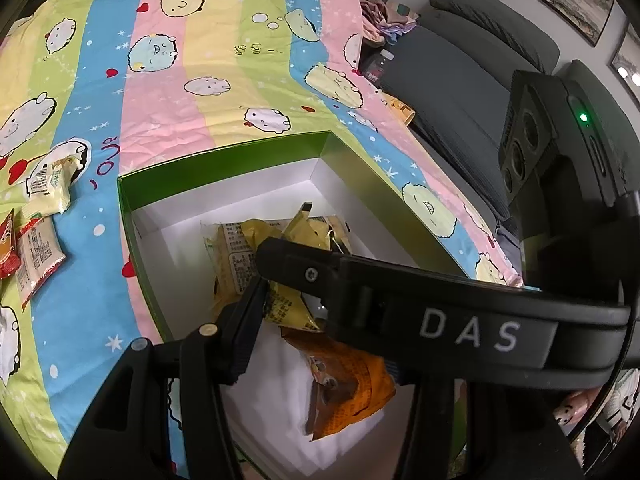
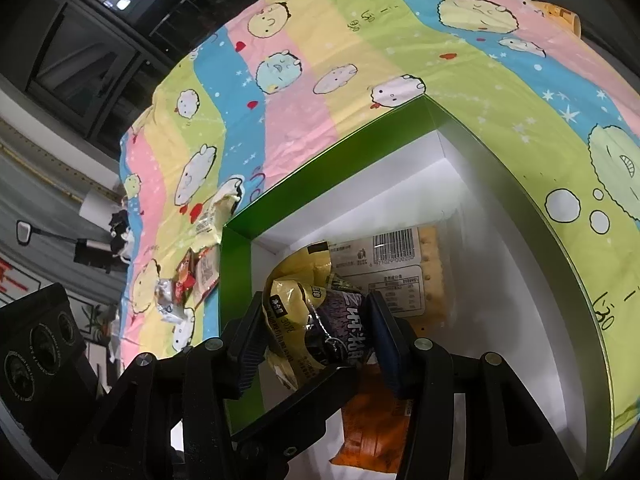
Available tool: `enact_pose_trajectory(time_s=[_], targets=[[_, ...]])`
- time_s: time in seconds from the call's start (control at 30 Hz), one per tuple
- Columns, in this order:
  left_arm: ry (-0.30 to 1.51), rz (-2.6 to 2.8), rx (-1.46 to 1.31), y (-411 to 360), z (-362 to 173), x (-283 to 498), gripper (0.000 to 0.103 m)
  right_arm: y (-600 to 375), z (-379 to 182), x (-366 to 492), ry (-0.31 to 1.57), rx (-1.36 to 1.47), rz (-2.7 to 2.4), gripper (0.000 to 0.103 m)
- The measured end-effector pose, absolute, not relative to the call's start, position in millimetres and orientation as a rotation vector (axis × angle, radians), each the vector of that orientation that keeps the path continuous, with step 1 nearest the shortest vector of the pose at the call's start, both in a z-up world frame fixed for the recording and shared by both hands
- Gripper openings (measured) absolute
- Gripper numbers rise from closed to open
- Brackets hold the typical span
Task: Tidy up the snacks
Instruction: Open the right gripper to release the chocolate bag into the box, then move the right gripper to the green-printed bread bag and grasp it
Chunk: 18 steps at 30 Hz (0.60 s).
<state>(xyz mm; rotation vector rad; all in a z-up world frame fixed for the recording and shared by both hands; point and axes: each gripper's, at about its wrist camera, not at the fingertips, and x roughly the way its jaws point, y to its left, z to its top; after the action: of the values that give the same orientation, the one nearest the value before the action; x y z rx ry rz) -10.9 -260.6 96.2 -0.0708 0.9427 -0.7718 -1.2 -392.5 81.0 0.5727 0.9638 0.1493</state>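
A green box (image 1: 224, 162) with a white inside stands on the striped cartoon cloth; it also shows in the right wrist view (image 2: 236, 272). Yellow snack packets (image 1: 240, 248) and an orange packet (image 1: 352, 384) lie in it. My right gripper (image 2: 316, 328) is shut on a yellow and dark snack packet (image 2: 320, 316) and holds it over the box, above a pale cracker pack (image 2: 400, 268). My left gripper sits over the box; only its left finger (image 1: 244, 332) shows, the right gripper's body (image 1: 440, 316) covers the rest.
Loose snack packets lie on the cloth left of the box: a pale yellow one (image 1: 50, 184), a white one (image 1: 38, 256) and a red one (image 1: 8, 248). A grey sofa (image 1: 460, 76) with clothes and a bottle stands to the right.
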Motion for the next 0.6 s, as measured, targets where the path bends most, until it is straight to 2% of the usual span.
enact_pose_trajectory(time_s=[0.3, 0.37, 0.5, 0.53, 0.6], targets=[[0.887, -0.754, -0.087, -234.8, 118.0, -20.1, 0.058, -391.4, 94.2, -9.3, 0.925, 0.557, 0.107, 0.053], [0.876, -0.755, -0.108, -224.3, 123.7, -22.1, 0.065, -390.7, 100.6, -12.7, 0.9, 0.556, 0.107, 0.06], [0.838, -0.709, -0.131, -192.9, 135.3, -29.3, 0.072, -384.8, 117.6, -21.4, 0.837, 0.533, 0.096, 0.062], [0.833, -0.7, -0.136, -187.4, 137.3, -29.5, 0.078, -382.3, 121.7, -23.6, 0.822, 0.526, 0.093, 0.064], [0.814, -0.67, -0.158, -164.9, 141.3, -30.8, 0.081, -377.6, 128.0, -26.1, 0.797, 0.523, 0.101, 0.069]])
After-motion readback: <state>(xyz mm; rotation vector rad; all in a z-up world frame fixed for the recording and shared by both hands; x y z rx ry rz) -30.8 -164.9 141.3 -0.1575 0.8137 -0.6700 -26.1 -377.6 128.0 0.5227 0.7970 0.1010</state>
